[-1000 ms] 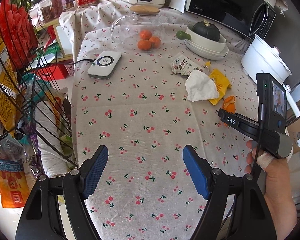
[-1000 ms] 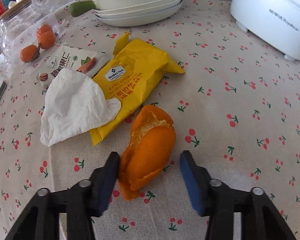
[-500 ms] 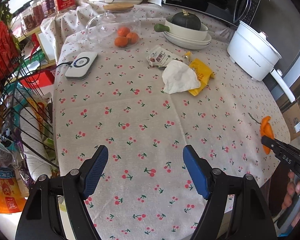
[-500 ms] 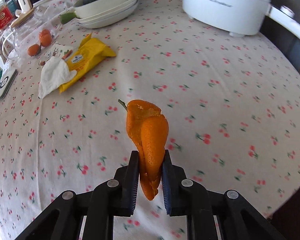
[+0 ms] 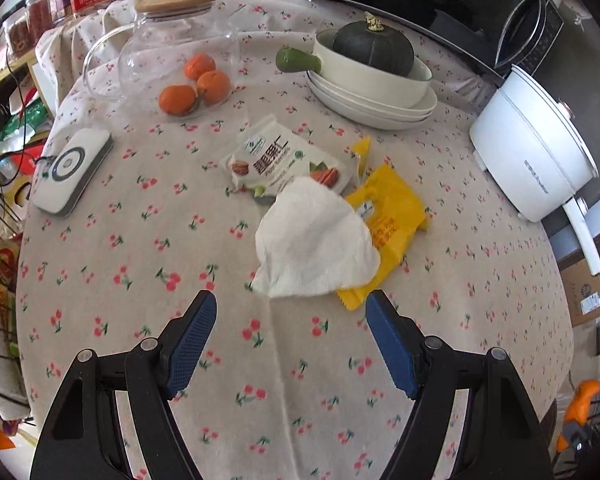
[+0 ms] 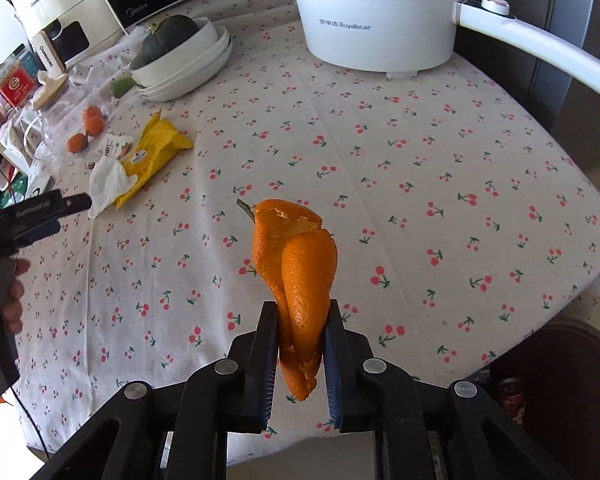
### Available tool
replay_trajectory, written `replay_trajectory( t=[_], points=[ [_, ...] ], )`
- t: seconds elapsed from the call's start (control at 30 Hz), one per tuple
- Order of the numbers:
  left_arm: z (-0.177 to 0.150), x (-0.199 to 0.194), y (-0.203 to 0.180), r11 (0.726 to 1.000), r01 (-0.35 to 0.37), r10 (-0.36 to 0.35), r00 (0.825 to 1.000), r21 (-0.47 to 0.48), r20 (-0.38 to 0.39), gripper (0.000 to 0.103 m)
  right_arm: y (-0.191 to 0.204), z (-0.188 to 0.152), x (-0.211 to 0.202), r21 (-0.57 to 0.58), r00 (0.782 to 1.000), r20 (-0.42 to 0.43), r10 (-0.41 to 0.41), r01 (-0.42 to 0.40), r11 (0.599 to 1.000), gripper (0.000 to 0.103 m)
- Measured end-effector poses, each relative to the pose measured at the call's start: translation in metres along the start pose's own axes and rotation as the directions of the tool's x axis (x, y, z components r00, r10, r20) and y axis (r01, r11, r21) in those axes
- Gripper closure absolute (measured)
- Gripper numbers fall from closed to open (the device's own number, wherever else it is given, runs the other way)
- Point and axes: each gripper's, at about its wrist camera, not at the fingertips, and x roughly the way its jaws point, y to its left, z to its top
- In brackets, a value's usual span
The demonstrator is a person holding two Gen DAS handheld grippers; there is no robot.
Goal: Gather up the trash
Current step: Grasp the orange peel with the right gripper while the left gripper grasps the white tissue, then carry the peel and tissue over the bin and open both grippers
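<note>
**Peel pinched, tissue ahead**

The right gripper (image 6: 301, 316) is pinched tight on an orange peel (image 6: 296, 280), which stands up from between its pads, lifted clear of the desk (image 6: 420, 184). Beyond it, far ahead, sits a white cooker (image 6: 376, 12); ahead to its left lie the remaining scraps.

The left gripper (image 5: 290, 322) is spread wide with nothing between its pads, poised above the cloth. Just ahead of it lies a crumpled tissue (image 5: 316, 244), resting partly on a yellow wrapper (image 5: 388, 224) to the right. A white snack packet (image 5: 288, 160) lies just beyond the tissue, touching it. Farther ahead stand stacked plates (image 5: 372, 100) holding a squash (image 5: 374, 46), and a glass jug (image 5: 172, 48) with oranges (image 5: 196, 84).
</note>
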Motion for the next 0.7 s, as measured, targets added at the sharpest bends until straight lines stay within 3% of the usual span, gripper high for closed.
replay_trajectory(
  t=[0.13,0.3,0.4,0.47,0.57,0.7],
  points=[
    [0.02,0.025,-0.01,0.999,-0.023,0.024,1.0,-0.026,0.009,0.024,-0.013,-0.002,-0.006,-0.03,0.999,0.004,-0.035,0.035,0.999,0.085],
    [0.025,0.046,-0.007,0.995,-0.027,0.025,0.999,-0.096,-0.022,0.026,-0.033,-0.006,-0.005,0.021,0.999,-0.019,-0.036,0.037,0.999,0.084],
    [0.021,0.046,-0.002,0.991,-0.024,0.022,1.0,-0.129,-0.018,0.044,-0.036,-0.009,-0.003,0.018,0.999,-0.029,-0.045,0.045,0.999,0.084],
    [0.019,0.045,-0.001,0.992,0.006,-0.011,0.999,-0.128,-0.04,0.07,-0.036,-0.011,-0.003,0.016,0.998,-0.034,-0.048,0.048,0.999,0.084],
    [0.011,0.037,0.002,0.99,0.04,-0.05,0.996,-0.134,-0.069,0.086,-0.034,-0.014,-0.005,0.006,0.998,-0.03,-0.051,0.052,0.999,0.084],
    [-0.007,0.018,0.005,0.993,0.056,-0.065,0.994,-0.102,-0.085,0.093,-0.033,-0.019,-0.013,-0.011,0.998,-0.018,-0.057,0.056,0.998,0.084]
  ],
)
